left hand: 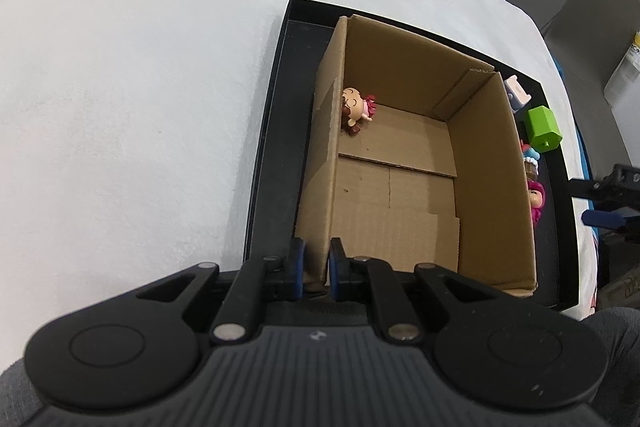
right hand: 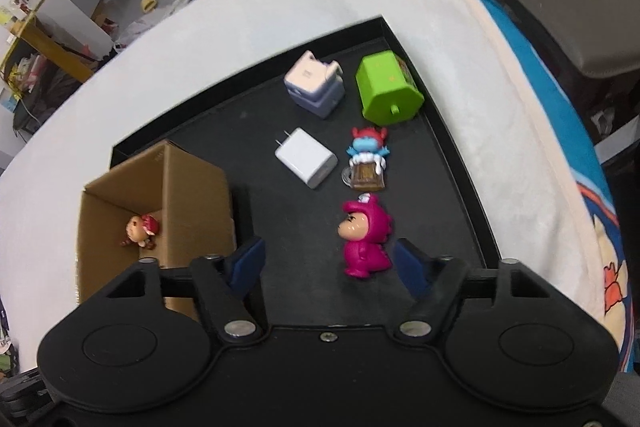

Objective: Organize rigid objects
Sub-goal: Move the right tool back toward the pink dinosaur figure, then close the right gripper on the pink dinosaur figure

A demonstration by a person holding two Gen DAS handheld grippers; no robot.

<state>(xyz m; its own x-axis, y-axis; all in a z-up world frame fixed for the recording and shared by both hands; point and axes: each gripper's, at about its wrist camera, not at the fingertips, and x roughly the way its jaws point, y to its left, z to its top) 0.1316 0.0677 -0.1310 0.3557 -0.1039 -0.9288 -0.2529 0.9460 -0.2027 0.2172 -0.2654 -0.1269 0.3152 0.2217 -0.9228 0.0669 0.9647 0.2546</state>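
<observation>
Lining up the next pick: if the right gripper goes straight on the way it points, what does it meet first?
Most likely the magenta dinosaur-suit figure, standing on the black tray between the open fingers of the right gripper. Depth is hard to judge.

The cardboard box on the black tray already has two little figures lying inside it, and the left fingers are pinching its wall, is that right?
Not quite: the cardboard box holds only one figure, as the left wrist view shows. The rest stands: it sits on the black tray and the left gripper pinches its wall.
</observation>
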